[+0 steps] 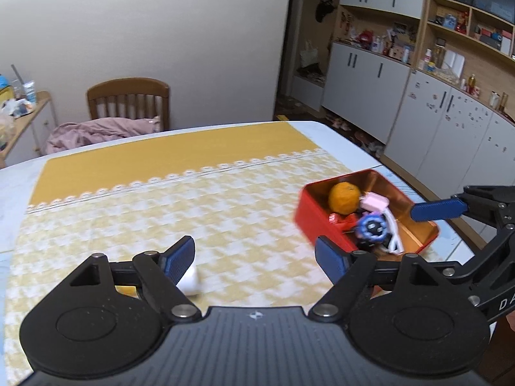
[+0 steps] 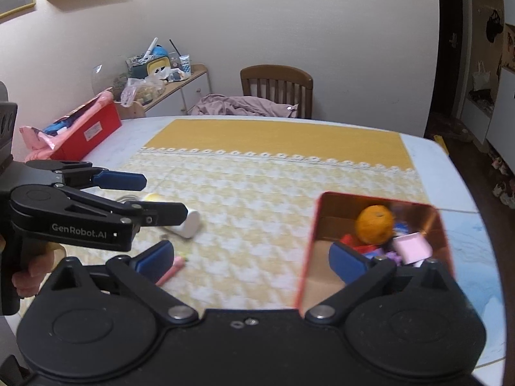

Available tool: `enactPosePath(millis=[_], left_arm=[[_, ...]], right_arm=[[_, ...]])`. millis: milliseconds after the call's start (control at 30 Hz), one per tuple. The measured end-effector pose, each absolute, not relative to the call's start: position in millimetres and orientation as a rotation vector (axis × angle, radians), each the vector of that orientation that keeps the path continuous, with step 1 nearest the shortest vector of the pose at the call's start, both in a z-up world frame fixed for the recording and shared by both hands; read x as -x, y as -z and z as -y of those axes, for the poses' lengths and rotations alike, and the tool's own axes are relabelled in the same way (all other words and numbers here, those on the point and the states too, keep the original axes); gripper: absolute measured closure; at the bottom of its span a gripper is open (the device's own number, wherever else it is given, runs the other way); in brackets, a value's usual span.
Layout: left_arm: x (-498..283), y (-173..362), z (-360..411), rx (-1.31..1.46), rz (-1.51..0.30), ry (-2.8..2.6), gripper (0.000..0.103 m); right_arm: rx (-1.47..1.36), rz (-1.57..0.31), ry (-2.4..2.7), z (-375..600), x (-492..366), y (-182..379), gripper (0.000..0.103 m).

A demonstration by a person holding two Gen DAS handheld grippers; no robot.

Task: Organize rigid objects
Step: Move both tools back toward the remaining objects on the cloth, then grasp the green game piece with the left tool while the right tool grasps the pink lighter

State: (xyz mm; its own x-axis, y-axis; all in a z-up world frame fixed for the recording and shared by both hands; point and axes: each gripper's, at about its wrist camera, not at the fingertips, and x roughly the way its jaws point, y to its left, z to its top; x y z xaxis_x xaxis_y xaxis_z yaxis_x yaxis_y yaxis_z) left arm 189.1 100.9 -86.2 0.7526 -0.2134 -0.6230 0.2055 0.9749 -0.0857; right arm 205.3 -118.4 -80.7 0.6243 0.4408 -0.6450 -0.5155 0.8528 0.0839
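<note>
1. Black plastic housing with two round pivot discs fills the bottom of the left wrist view; the left gripper (image 1: 256, 255) has its ribbed blue pads (image 1: 180, 259) spread wide, with nothing between them.
2. Just behind the left pad, lower left of that view, lies a smooth white cylinder (image 1: 190, 279) on its side, partly hidden by the finger.
3. At right centre sits a red tin (image 1: 317, 217), rectangular with rounded corners and a shiny copper-toned inside. It holds a dimpled orange (image 1: 343, 198), a pale pink block (image 1: 373, 202), a blue toothed wheel (image 1: 372, 226) and red pieces.
4. One blue pad of the right gripper (image 1: 439, 209) reaches over the tin's far right rim; its other finger is out of frame there.
5. From the right wrist view, the right gripper (image 2: 252, 257) is also wide open and empty, its right pad over the tin's (image 2: 307, 244) near end.
6. A pink pen-like stick (image 2: 172, 270) lies beside its left pad, lower left.
7. Both lie on a woven yellow-and-white houndstooth cloth (image 1: 180, 206) with a lace strip and a plain mustard band at the top.
8. Open cloth stretches across the middle and upper frame; the tin stands near the table's (image 1: 351, 148) right edge.
</note>
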Motion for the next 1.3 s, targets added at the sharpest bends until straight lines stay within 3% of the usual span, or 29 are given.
enactPosePath(millis=[633,900,967,1300], left_arm=[[-154,137,-217,-0.052,-0.725,0.163,0.021],[-144,169,-219,-0.136,-0.755,0.188,0.021],[-142,174,-217,-0.149,-0.76,0.195,0.021],[-137,196,-211,-0.167,-0.795,0.244,0.021]], right_arm=[[0.09,-0.829,-0.472,24,-204,136,0.002],[0.165,-0.892,-0.448,-11,-215,166,0.009],[0.176,-0.902,-0.445,-18,-217,171,0.016],[0.226,-0.937,-0.454,-38,-224,187,0.029]])
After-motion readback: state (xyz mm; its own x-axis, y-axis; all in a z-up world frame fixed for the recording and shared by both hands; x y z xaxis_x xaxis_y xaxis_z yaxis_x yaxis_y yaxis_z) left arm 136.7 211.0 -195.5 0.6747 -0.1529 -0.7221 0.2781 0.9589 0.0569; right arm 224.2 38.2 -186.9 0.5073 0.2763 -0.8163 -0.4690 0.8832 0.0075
